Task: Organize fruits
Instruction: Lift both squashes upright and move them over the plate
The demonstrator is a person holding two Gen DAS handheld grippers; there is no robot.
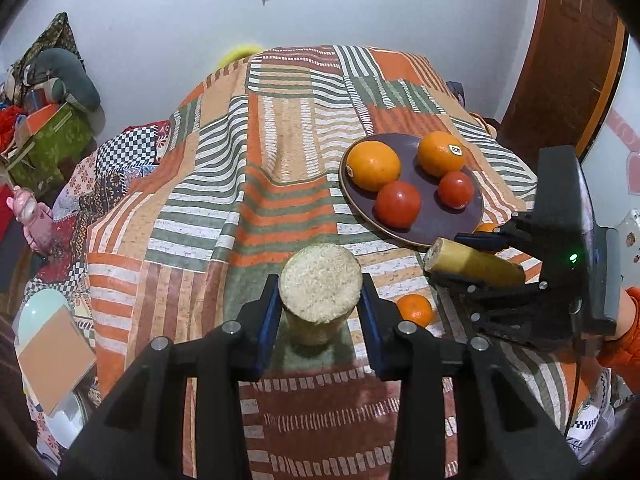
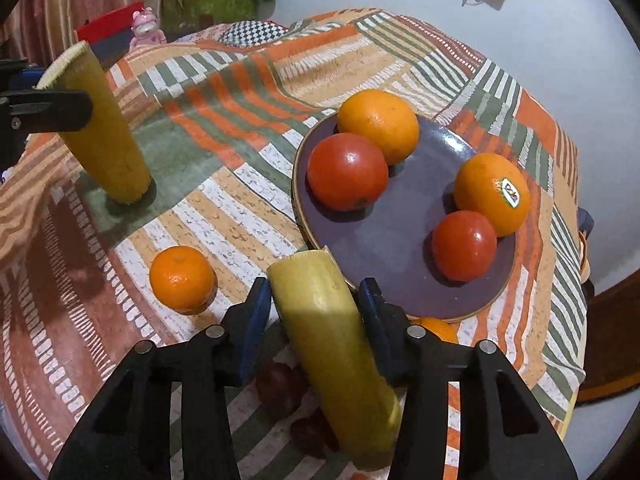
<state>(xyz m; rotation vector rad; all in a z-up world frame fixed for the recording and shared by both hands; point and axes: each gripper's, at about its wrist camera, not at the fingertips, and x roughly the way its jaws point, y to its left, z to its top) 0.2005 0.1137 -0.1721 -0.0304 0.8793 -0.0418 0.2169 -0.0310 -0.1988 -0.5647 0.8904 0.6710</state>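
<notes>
Left claw point(image 1: 320, 312) clamps an upright yellow stalk piece point(image 1: 320, 296); right claw point(image 2: 316, 312) clamps another stalk piece point(image 2: 332, 344), plate point(image 2: 384, 256) just ahead.

Two large oranges point(image 2: 378, 125) and two glossy red tomatoes point(image 2: 347, 171) sit on a round purple plate point(image 2: 384, 240). A small mandarin point(image 2: 182, 280) lies on the cloth beside it. One cut yellow-green cylinder point(image 1: 320, 292) stands upright on its end; another point(image 2: 332, 344) is tilted by the plate's rim.

A lived-in home room is suggested: a patchwork-striped cloth point(image 1: 256, 184) is spread over furniture (toys point(image 1: 32, 220) and boxes point(image 1: 52, 140) piled alongside).
</notes>
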